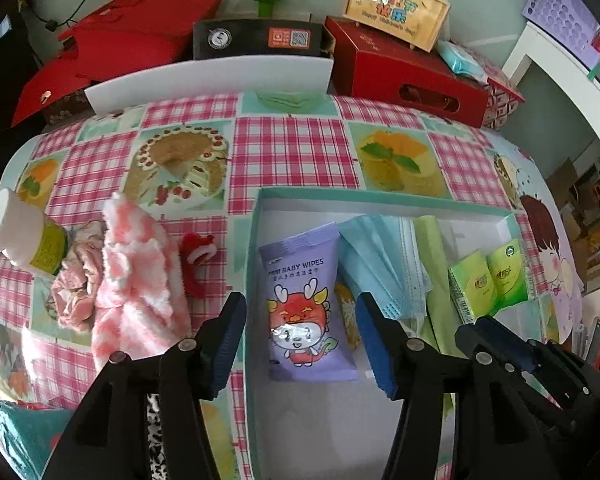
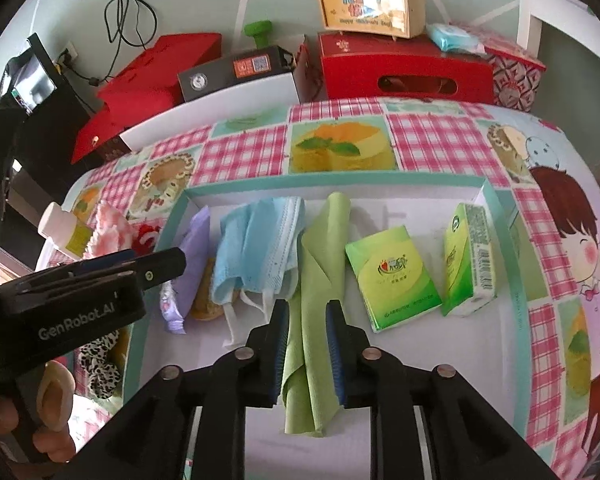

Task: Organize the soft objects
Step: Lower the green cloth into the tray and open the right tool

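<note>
A teal-rimmed white box (image 1: 256,264) holds a purple baby wipes pack (image 1: 304,296), blue face masks (image 1: 384,256), a green cloth (image 2: 320,264) and two green tissue packs (image 2: 392,280). My left gripper (image 1: 300,340) is open above the wipes pack. My right gripper (image 2: 308,344) has its jaws on either side of the green cloth, which lies between them in the box (image 2: 172,224). Left of the box lie a pink-white fluffy cloth (image 1: 140,272), a pink crumpled cloth (image 1: 76,280) and a small red item (image 1: 198,256).
A white-capped bottle (image 1: 24,236) lies at the table's left. A leopard-print item (image 2: 100,364) lies by the box's left front. Red boxes (image 1: 404,72), a black box (image 1: 260,38) and a white panel (image 1: 208,80) stand behind the table.
</note>
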Motion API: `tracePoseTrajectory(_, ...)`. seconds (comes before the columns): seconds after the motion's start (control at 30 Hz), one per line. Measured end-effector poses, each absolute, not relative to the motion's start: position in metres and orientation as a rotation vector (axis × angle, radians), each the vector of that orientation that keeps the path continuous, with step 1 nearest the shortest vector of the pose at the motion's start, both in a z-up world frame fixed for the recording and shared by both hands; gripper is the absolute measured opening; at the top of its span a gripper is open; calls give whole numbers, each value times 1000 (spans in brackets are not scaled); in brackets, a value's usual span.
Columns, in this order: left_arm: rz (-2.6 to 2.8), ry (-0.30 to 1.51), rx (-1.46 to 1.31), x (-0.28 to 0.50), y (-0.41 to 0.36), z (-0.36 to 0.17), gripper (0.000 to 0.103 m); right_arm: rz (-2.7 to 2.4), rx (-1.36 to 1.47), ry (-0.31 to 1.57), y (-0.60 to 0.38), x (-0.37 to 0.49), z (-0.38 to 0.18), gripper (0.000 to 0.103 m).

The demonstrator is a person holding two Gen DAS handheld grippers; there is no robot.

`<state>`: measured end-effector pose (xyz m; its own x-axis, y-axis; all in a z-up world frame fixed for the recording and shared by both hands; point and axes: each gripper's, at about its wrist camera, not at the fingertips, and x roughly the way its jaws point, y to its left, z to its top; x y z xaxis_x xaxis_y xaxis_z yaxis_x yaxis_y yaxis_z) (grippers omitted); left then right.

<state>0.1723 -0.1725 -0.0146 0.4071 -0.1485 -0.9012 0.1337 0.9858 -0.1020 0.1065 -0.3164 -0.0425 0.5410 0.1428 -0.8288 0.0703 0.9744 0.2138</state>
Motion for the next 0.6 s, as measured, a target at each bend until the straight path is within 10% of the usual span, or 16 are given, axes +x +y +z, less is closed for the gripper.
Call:
tracePoseTrajectory(0.2, -167, 1123, -35, 167, -165, -10, 65, 25, 221, 974, -317, 103, -34, 55)
tracePoseTrajectory(0.6, -74, 1128, -81, 170, -143, -18, 86, -44, 221, 978, -327, 105, -37, 82)
